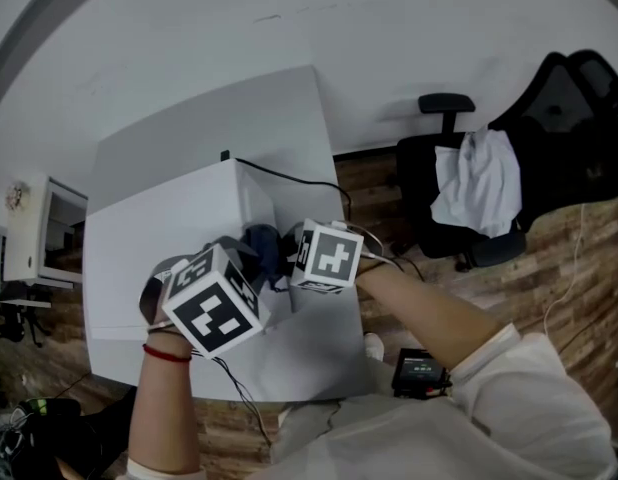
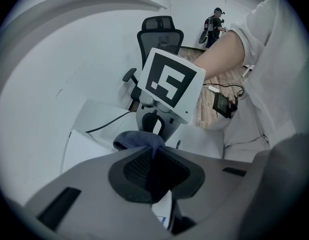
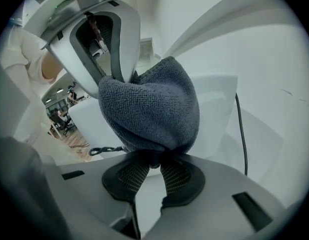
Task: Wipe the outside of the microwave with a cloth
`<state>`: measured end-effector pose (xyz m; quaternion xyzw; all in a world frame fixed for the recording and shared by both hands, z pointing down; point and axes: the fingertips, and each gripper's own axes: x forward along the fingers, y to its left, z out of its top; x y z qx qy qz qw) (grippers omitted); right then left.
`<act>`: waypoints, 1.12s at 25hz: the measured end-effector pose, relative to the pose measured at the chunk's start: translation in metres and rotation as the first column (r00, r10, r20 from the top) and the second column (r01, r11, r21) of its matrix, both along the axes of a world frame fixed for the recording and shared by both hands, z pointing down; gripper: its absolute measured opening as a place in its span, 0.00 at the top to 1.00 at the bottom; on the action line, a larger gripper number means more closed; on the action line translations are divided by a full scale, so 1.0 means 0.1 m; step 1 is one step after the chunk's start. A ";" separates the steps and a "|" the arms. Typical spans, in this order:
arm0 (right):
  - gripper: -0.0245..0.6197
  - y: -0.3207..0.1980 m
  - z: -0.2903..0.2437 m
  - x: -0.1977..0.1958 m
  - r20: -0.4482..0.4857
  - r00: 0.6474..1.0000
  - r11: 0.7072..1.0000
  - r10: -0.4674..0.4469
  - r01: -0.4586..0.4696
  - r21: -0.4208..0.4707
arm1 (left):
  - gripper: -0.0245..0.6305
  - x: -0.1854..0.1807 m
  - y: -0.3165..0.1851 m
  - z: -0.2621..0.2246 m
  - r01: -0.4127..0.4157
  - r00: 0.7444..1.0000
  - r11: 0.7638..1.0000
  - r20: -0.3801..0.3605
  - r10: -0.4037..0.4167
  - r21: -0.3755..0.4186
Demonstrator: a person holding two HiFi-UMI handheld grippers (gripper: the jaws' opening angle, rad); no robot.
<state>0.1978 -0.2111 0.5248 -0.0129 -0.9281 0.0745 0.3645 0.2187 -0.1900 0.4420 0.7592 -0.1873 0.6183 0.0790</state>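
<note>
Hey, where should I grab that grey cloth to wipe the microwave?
Pinch a gathered edge, coming from above. The cloth is soft and bunched; the right gripper and left gripper each clamp one end, leaving the middle free for the microwave.

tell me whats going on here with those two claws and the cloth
A person holds a claw in each hand. The left claw and the right claw are both shut on the same dark blue-grey cloth, which is bunched between them over the top of the white microwave. Whether the cloth touches the top cannot be made out.
</note>
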 end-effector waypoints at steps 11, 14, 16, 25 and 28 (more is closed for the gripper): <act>0.83 0.54 0.01 0.07 0.011 0.998 0.997 -0.064 0.064 -0.032 | 0.91 0.08 0.50 0.01 0.003 1.000 1.000 -0.031 -0.004 -0.013; 0.83 0.68 -0.01 0.09 0.010 0.996 0.995 -0.093 0.093 -0.033 | 0.91 0.08 0.61 -0.01 0.006 0.998 1.000 -0.058 -0.007 -0.013; 0.83 0.75 -0.04 0.12 0.004 0.993 0.992 -0.121 0.121 -0.030 | 0.91 0.06 0.69 -0.05 0.008 0.997 1.000 -0.080 -0.009 -0.013; 0.83 0.30 -0.82 0.15 -0.007 0.985 0.974 -0.174 0.173 0.145 | 0.91 -0.70 0.65 -0.40 0.166 0.985 0.982 -0.061 -0.160 0.092; 0.83 0.12 -1.17 -0.06 0.040 0.984 0.965 -0.171 0.159 0.208 | 0.91 -0.99 0.53 -0.53 0.236 0.971 0.957 -0.069 -0.228 0.166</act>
